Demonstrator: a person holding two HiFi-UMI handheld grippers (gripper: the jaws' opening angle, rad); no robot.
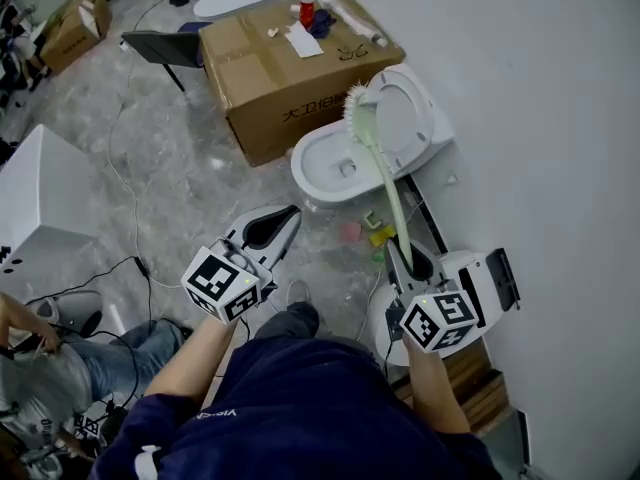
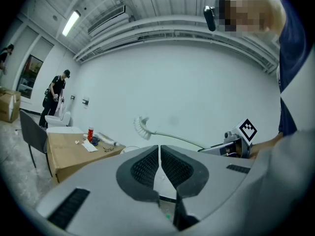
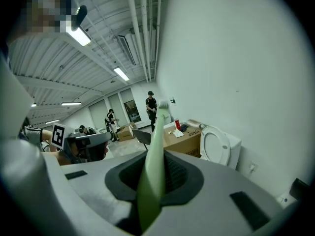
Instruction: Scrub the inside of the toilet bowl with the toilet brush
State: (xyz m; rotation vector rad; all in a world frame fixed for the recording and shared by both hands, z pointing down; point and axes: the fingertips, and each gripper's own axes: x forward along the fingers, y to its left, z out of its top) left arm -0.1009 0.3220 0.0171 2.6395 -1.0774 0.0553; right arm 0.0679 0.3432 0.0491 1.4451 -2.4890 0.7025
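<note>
A white toilet (image 1: 335, 163) stands against the wall with its lid (image 1: 395, 118) raised; in the right gripper view the toilet (image 3: 219, 146) is ahead on the right. My right gripper (image 1: 412, 260) is shut on the pale green handle of the toilet brush (image 1: 380, 163). Its white bristle head (image 1: 357, 103) is held up in the air above the bowl's far rim. The brush handle (image 3: 152, 166) runs straight out between the jaws. My left gripper (image 1: 268, 230) hangs shut and holds nothing, left of the toilet. From the left gripper view the brush (image 2: 145, 128) shows in mid-air.
A large cardboard box (image 1: 290, 63) with small items on top stands left of the toilet. A dark chair (image 1: 165, 48) is beside it. Cables run over the grey floor (image 1: 170, 188). A white unit (image 1: 35, 203) sits at left. A seated person (image 1: 60, 358) is at lower left.
</note>
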